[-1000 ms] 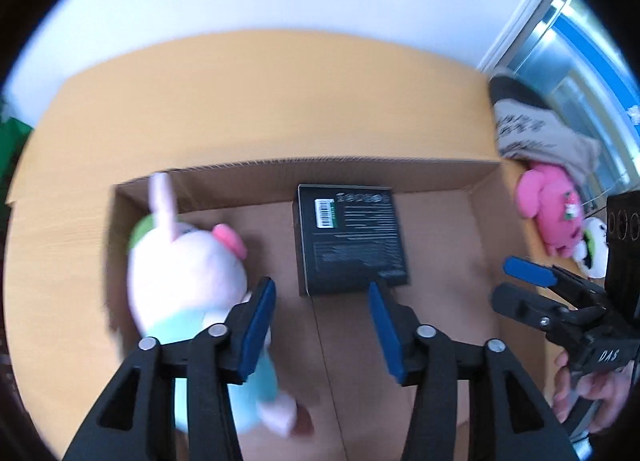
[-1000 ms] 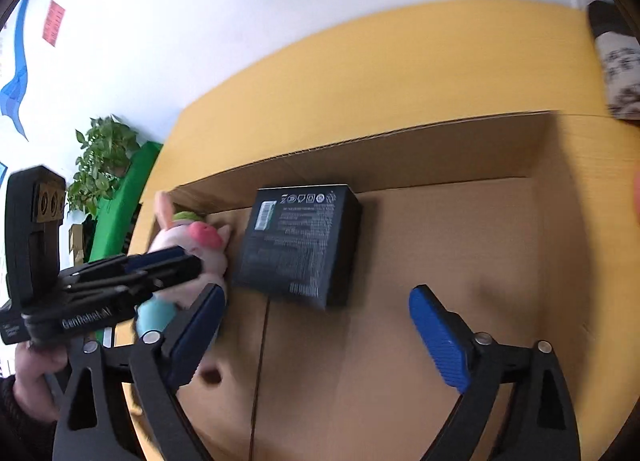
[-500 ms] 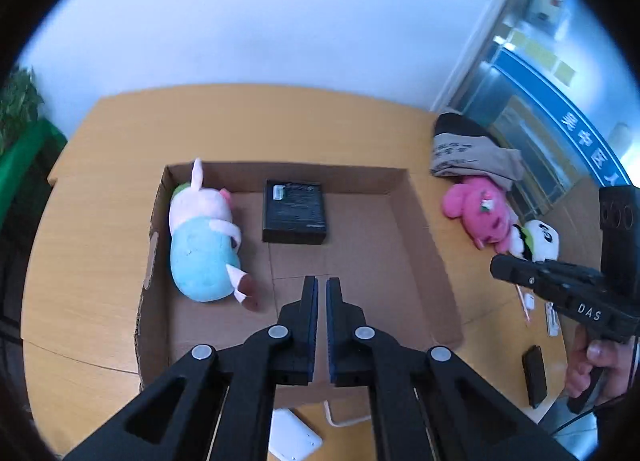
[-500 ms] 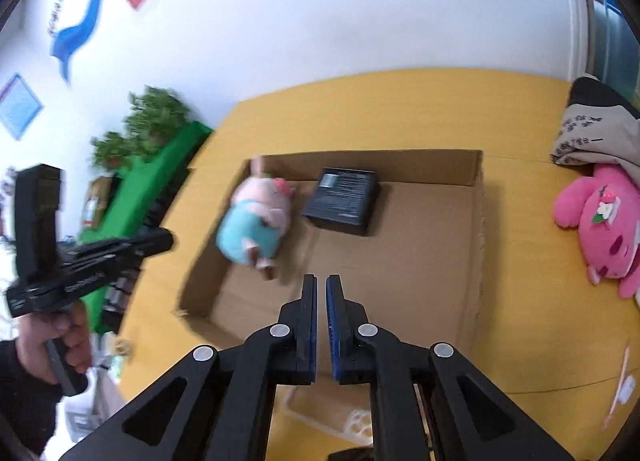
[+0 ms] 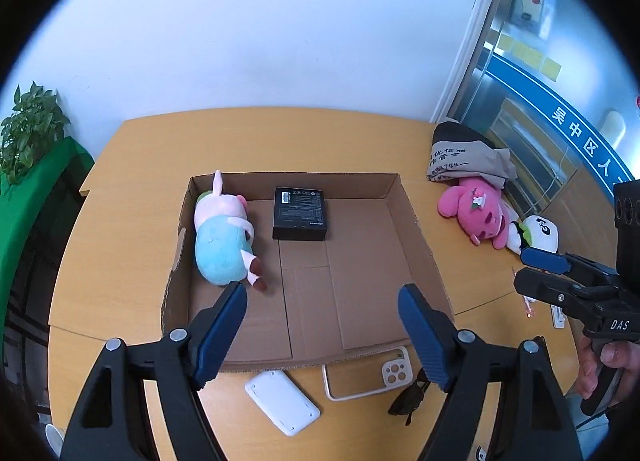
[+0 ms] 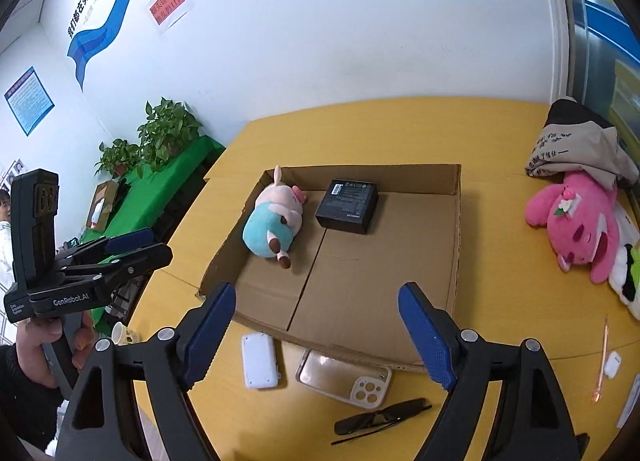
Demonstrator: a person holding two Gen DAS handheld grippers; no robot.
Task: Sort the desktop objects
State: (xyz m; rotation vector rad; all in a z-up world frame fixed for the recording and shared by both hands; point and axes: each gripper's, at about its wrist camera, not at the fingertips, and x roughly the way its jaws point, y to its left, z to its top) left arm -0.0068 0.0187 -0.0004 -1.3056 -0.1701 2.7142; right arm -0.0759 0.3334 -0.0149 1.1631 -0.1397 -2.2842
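Observation:
An open cardboard box (image 5: 416, 229) (image 6: 458, 229) lies on the yellow table. Inside it, at the far left, lie a pig plush in a blue dress (image 5: 222, 233) (image 6: 274, 227) and a black carton (image 5: 299, 213) (image 6: 347, 206). My left gripper (image 5: 322, 327) hangs above the box's near edge, jaws opening, nothing between them. My right gripper (image 6: 316, 331) hovers likewise, jaws opening and empty. In front of the box lie a white power bank (image 5: 282, 401) (image 6: 261, 359), a clear phone case (image 5: 368, 377) (image 6: 344, 377) and dark glasses (image 5: 408, 399) (image 6: 380, 417).
Right of the box lie a pink plush (image 5: 476, 211) (image 6: 580, 221), a panda plush (image 5: 538, 233) and a folded beige bag (image 5: 464, 157) (image 6: 572, 149). A pen (image 6: 600, 357) and a white earbud case (image 6: 612, 365) rest at the right edge. Green shelf with plants (image 6: 160, 141) stands left.
Both grippers pulled up and back from inside the box, closed halfway through, then opened wide. The pig plush now lies still in the box; the front table items came into view.

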